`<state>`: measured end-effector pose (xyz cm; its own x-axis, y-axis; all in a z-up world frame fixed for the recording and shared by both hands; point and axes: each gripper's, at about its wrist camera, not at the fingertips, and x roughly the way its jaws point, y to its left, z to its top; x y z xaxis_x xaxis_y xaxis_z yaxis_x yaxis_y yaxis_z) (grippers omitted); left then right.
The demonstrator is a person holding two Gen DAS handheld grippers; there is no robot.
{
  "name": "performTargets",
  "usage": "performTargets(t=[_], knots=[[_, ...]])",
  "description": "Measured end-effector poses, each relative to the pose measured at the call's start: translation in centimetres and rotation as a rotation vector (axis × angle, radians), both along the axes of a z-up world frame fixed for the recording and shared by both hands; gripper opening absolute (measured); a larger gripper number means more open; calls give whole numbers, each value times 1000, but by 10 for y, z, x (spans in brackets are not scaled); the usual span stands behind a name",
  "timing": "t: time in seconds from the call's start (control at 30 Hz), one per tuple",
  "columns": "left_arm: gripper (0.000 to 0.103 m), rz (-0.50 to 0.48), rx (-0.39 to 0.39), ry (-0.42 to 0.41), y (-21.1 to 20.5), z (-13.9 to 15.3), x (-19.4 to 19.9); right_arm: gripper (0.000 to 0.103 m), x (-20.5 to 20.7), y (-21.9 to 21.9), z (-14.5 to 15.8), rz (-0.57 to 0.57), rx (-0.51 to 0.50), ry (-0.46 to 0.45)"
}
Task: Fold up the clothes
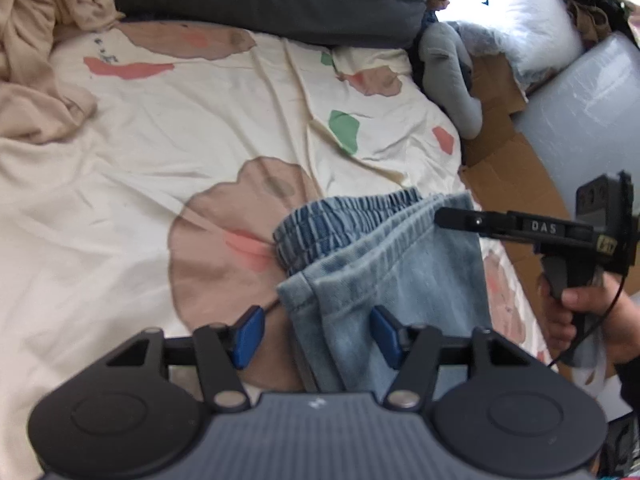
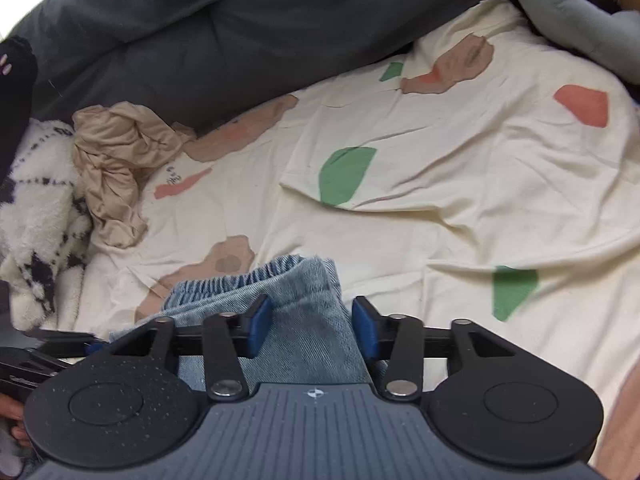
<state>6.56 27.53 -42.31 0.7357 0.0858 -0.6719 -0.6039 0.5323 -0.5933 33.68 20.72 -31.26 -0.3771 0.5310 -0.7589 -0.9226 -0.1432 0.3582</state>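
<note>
Light blue jeans (image 1: pixel 380 264) with an elastic waistband lie folded on the patterned cream bedsheet (image 1: pixel 160 140). My left gripper (image 1: pixel 316 336) is open, its blue pads astride the left edge of the denim without pressing it. In the right wrist view my right gripper (image 2: pixel 311 328) is open too, with the jeans (image 2: pixel 304 292) lying in the gap between its pads. That right gripper (image 1: pixel 460 218) also shows in the left wrist view, held by a hand (image 1: pixel 580 312) at the right edge of the jeans.
A crumpled beige garment (image 2: pixel 116 160) and a fuzzy white-and-black garment (image 2: pixel 36 220) lie at the left of the bed. A dark grey duvet (image 2: pixel 180 40) runs along the far side. Cardboard (image 1: pixel 508 168), a grey plush (image 1: pixel 452 76) and a white pillow (image 1: pixel 516 20) sit off the right edge.
</note>
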Motion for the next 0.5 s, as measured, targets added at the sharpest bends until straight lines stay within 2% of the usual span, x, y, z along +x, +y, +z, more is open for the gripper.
performTargets(t=[0.07, 0.1, 0.13, 0.17, 0.3, 0.4, 0.5], knots=[[48, 9, -7, -28, 2, 0, -1, 54, 3, 1, -5, -3, 5, 33], [47, 3, 3, -27, 1, 3, 0, 51, 5, 1, -7, -3, 9, 47], [45, -2, 17, -25, 0, 6, 1, 44, 6, 1, -7, -5, 16, 56], [44, -2, 33, -18, -2, 9, 1, 41, 8, 0, -7, -7, 20, 60], [34, 23, 43, -11, -5, 21, -3, 19, 8, -8, 2, 3, 58, 40], [21, 25, 68, -20, -8, 33, -4, 13, 7, -14, 12, 10, 89, 25], [17, 19, 84, -43, -9, 46, 1, 12, 8, -21, 22, -2, 118, 11]])
